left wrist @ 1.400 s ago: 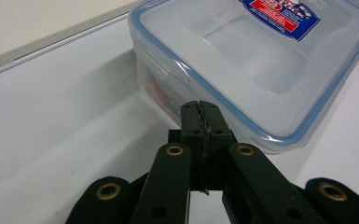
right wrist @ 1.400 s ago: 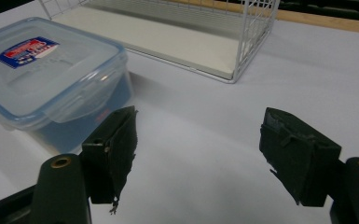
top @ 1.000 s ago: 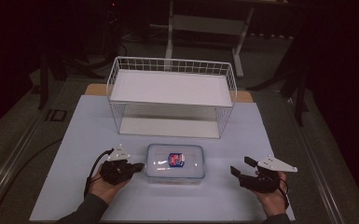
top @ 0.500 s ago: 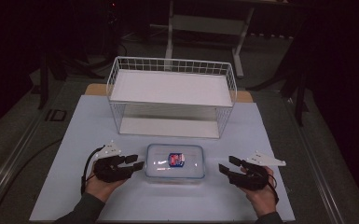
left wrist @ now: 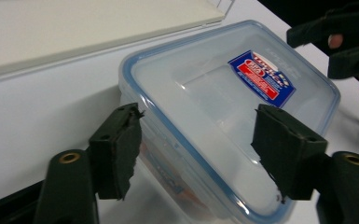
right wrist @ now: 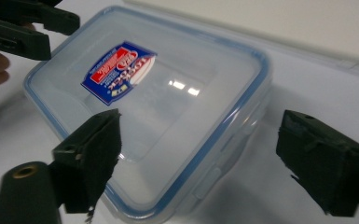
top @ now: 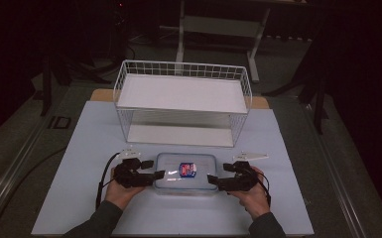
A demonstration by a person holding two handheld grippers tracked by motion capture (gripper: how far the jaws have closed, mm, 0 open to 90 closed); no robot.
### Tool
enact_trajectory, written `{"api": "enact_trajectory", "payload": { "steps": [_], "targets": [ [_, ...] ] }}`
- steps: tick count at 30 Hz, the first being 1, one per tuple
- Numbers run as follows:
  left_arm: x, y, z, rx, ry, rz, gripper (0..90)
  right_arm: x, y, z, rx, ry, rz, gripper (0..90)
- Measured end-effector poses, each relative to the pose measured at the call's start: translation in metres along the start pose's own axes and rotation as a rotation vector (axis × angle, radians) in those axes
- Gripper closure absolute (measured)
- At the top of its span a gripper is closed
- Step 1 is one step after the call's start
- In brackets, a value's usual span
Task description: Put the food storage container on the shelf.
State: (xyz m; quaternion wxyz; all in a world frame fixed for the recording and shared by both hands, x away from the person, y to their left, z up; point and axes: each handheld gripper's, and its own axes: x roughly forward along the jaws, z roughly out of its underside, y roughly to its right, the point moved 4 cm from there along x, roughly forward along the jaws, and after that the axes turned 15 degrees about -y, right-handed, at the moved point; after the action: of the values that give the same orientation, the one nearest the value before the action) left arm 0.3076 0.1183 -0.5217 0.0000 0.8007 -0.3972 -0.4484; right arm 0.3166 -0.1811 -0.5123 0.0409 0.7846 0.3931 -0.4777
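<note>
The clear rectangular plastic container (top: 186, 172) with blue-rimmed lid lay just before the white wire shelf rack (top: 182, 102). I had my left gripper (top: 155, 169) and right gripper (top: 217, 179) at its ends, jaws just opening, spread, unclamped.

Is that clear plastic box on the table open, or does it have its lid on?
Lid on. The blue-rimmed lid lies flat over the plastic box, its blue and red label facing up. Whether its side clips are latched, I cannot tell.
</note>
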Motion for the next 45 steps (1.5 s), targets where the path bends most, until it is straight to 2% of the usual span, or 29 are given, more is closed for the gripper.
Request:
{"api": "enact_trajectory", "payload": {
  "steps": [3,5,10,12,14,15,16,17,20,21,24,28,31,33,36,40,45],
  "targets": [
    [0.006,-0.002,0.001,-0.023,-0.015,0.019,26.2,0.006,0.001,0.002,0.029,-0.007,-0.049,11.1],
    [0.009,-0.003,0.001,-0.04,-0.018,0.047,22.7,0.01,0.001,0.002,0.033,-0.02,-0.053,10.9],
    [0.018,-0.004,0.003,-0.083,-0.032,0.133,15.2,0.019,0.0,0.002,0.049,-0.029,-0.101,9.0],
    [0.021,-0.006,0.004,-0.101,-0.041,0.177,13.9,0.02,0.002,0.003,0.072,-0.025,-0.12,9.0],
    [0.022,-0.007,0.005,-0.111,-0.04,0.188,13.6,0.02,0.002,0.003,0.072,-0.025,-0.12,9.0],
    [0.022,-0.009,0.005,-0.121,-0.045,0.209,13.6,0.021,0.003,0.004,0.085,-0.023,-0.134,9.0],
    [0.023,-0.01,0.006,-0.129,-0.047,0.219,13.7,0.024,0.006,0.005,0.108,-0.029,-0.182,9.0],
    [0.023,-0.01,0.006,-0.142,-0.047,0.229,13.7,0.026,0.006,0.006,0.115,-0.033,-0.203,8.3],
    [0.023,-0.011,0.007,-0.152,-0.05,0.239,14.1,0.027,0.006,0.005,0.133,-0.035,-0.217,8.2],
    [0.022,-0.011,0.008,-0.169,-0.056,0.25,14.1,0.027,0.006,0.005,0.132,-0.037,-0.217,8.4],
    [0.015,-0.012,0.009,-0.183,-0.04,0.249,25.5,0.025,0.006,0.007,0.138,-0.046,-0.22,11.7],
    [0.012,-0.01,0.01,-0.197,-0.032,0.245,29.6,0.021,0.006,0.011,0.15,-0.046,-0.239,16.6],
    [0.007,-0.008,0.011,-0.193,-0.023,0.241,36.0,0.017,0.005,0.012,0.145,-0.046,-0.242,20.8],
    [0.001,-0.004,0.014,-0.17,-0.016,0.225,39.3,0.009,0.006,0.015,0.157,-0.019,-0.249,31.0],
    [-0.005,0.001,0.017,-0.156,-0.01,0.219,43.7,0.002,0.007,0.017,0.174,0.008,-0.273,38.7],
    [-0.01,0.003,0.021,-0.16,0.0,0.229,49.3,-0.003,0.006,0.02,0.18,0.023,-0.298,43.7],
    [-0.012,0.008,0.023,-0.151,0.005,0.215,50.2,-0.006,0.007,0.024,0.193,0.015,-0.323,47.6]
  ]
}}
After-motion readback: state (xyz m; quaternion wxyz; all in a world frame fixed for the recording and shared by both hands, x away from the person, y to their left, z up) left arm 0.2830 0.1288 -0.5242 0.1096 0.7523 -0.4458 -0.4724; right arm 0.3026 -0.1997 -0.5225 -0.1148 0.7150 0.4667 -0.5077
